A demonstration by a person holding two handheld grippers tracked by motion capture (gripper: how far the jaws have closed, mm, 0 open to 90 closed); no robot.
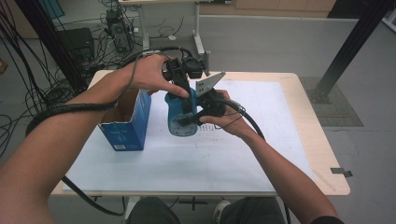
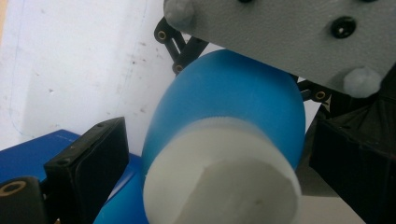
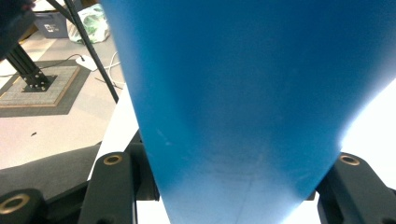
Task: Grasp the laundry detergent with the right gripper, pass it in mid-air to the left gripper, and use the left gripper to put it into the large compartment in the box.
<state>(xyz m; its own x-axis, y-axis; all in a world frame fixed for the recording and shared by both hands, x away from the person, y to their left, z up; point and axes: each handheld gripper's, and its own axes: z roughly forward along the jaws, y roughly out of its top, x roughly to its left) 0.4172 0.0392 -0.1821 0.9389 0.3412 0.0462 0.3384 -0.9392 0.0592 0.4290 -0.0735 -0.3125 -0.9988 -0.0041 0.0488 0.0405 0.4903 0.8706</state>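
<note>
At 9 o'clock on the white table (image 1: 280,154) we see an open blue box (image 1: 126,123), standing upright. Just beside it, near the centre, stands the blue bottle (image 1: 182,116) with a white cap (image 2: 219,177). The left gripper (image 1: 180,86) comes down from 12 o'clock to the top of the bottle; in the left gripper view its jaws stand apart on both sides of the cap, and we cannot tell if they touch it. The right gripper (image 1: 198,116) comes from 3 o'clock, its jaws pressed on the two sides of the bottle's body.
</note>
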